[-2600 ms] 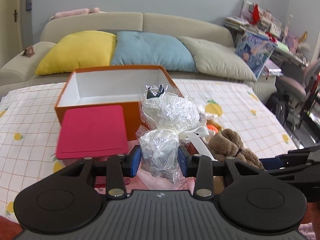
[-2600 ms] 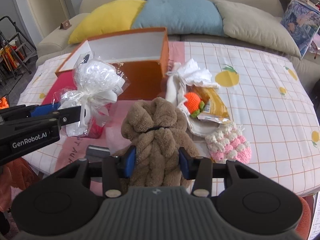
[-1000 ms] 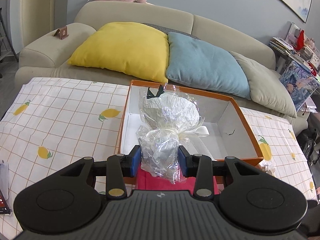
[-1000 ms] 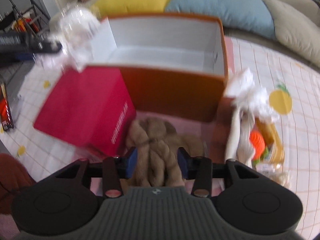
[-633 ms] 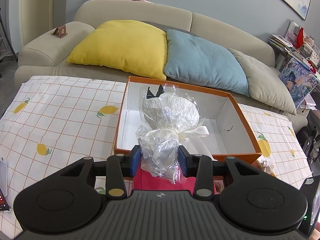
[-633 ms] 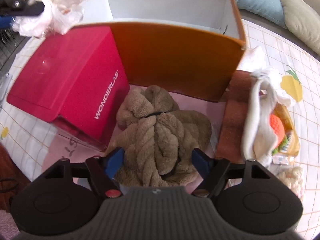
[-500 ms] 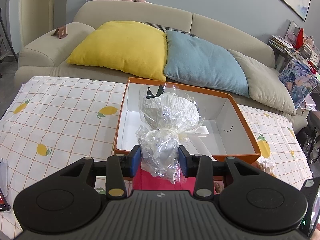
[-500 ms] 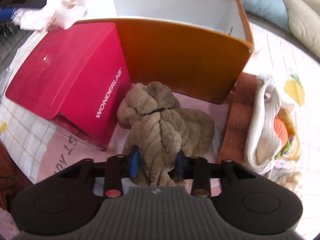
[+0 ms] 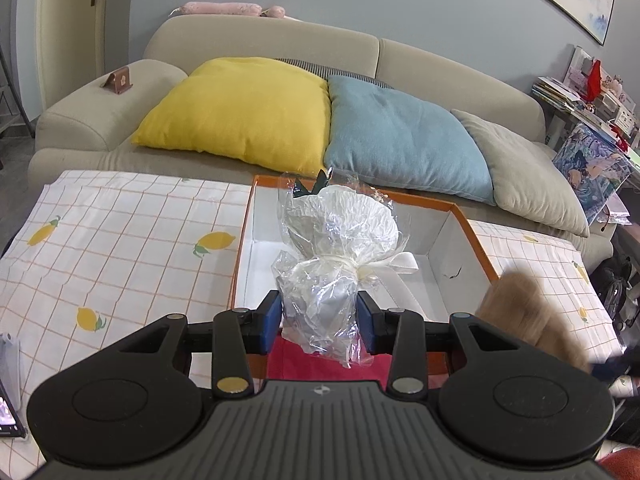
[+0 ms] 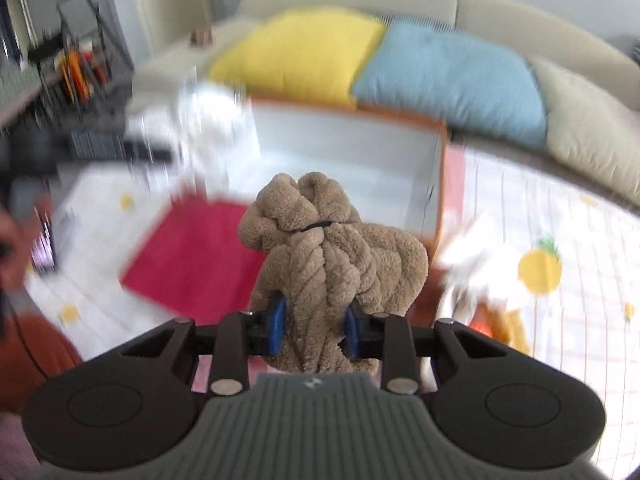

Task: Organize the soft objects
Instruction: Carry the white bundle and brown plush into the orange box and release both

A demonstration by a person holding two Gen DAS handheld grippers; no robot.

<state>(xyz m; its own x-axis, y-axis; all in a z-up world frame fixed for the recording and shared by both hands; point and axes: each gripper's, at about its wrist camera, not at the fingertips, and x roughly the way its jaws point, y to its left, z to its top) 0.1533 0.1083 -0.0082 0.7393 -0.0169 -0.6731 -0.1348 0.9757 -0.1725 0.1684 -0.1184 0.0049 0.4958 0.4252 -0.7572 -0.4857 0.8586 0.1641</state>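
My left gripper (image 9: 320,320) is shut on a white bundle wrapped in clear cellophane with a ribbon (image 9: 340,232). It holds the bundle upright in front of the open orange box (image 9: 472,232), whose inside is white. My right gripper (image 10: 314,330) is shut on a brown plush twist (image 10: 332,248), which hangs in the air before the orange box (image 10: 442,184). In the left wrist view the brown plush (image 9: 524,312) shows blurred at the box's right corner. The right wrist view is blurred, with the cellophane bundle (image 10: 212,116) at upper left.
A red box (image 10: 200,256) lies against the orange box's near side. A pile of white and orange soft items (image 10: 468,272) sits to the right on the lemon-print cloth (image 9: 120,240). Behind stands a sofa with yellow (image 9: 240,112), blue and beige cushions. A phone (image 9: 8,384) lies at the left edge.
My right gripper opened over the brown plush lying on the table, shut on it and lifted it up. The left gripper kept still with the bundle.
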